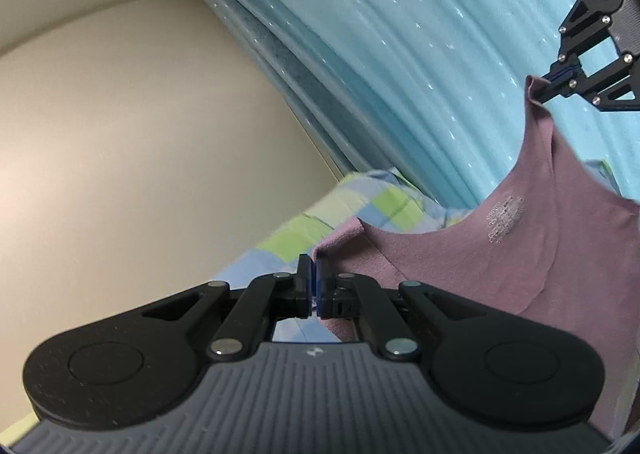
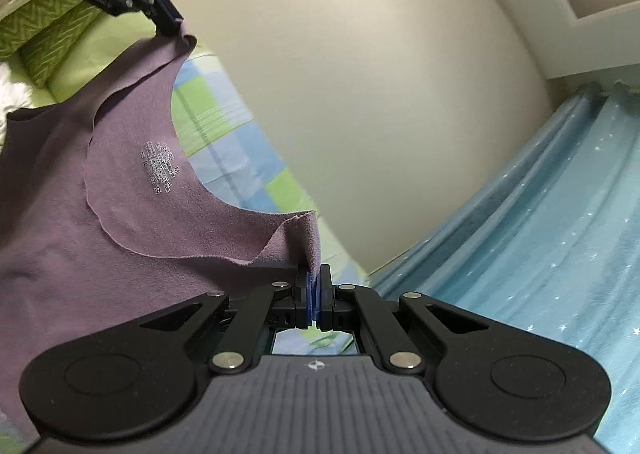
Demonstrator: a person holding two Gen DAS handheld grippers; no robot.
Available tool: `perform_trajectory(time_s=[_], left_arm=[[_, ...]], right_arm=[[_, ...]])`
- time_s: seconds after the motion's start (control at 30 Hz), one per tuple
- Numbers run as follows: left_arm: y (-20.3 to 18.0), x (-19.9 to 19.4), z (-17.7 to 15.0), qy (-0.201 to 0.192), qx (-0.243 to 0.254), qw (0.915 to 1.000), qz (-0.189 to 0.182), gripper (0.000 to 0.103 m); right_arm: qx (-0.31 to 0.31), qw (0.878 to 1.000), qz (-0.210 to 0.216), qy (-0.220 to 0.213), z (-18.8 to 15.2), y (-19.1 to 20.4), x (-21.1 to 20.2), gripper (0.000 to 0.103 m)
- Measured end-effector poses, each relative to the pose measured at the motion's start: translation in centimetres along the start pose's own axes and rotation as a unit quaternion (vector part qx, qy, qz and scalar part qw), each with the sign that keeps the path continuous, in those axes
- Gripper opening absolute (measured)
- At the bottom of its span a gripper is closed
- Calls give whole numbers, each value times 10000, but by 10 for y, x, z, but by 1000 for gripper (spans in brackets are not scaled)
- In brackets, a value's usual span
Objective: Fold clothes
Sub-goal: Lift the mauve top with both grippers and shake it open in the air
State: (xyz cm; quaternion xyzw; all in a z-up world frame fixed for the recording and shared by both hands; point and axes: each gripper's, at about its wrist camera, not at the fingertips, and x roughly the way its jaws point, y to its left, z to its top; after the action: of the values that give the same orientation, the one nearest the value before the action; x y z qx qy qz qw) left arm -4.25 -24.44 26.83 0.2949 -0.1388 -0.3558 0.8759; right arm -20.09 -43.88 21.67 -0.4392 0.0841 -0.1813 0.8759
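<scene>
A mauve sleeveless top hangs in the air, stretched between both grippers, with a printed size label inside its neckline. My left gripper is shut on one shoulder strap. In the same view my right gripper pinches the other strap at the upper right. From the right wrist view, the right gripper is shut on a strap of the top, and the left gripper holds the far strap at the upper left. The label shows an "M".
A bed with a blue, green and white checked sheet lies under the top. Green pillows or a folded quilt sit at the bed's far end. A pale blue curtain with star specks hangs beside a cream wall.
</scene>
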Motion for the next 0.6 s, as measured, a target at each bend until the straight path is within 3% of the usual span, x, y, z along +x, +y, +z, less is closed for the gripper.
perform_trajectory(time_s=[0.1, 0.23, 0.37, 0.5, 0.6], left_arm=[[0, 45, -7, 122, -40, 9999, -81, 1], [-9, 145, -51, 571, -1, 9981, -251, 1], [-32, 263, -129, 1230, -19, 9912, -495, 1], [-80, 357, -207, 1902, -172, 9783, -803, 1], [-115, 403, -258, 2274, -156, 9686, -988, 1]], right_arm=[[-43, 9995, 196, 248, -22, 1, 57, 0], [-17, 9947, 705, 751, -75, 24, 160, 0], [166, 9849, 1146, 1284, -130, 59, 273, 0], [523, 9702, 1474, 1851, -184, 104, 377, 0], [590, 9571, 1779, 2208, -233, 143, 414, 0]])
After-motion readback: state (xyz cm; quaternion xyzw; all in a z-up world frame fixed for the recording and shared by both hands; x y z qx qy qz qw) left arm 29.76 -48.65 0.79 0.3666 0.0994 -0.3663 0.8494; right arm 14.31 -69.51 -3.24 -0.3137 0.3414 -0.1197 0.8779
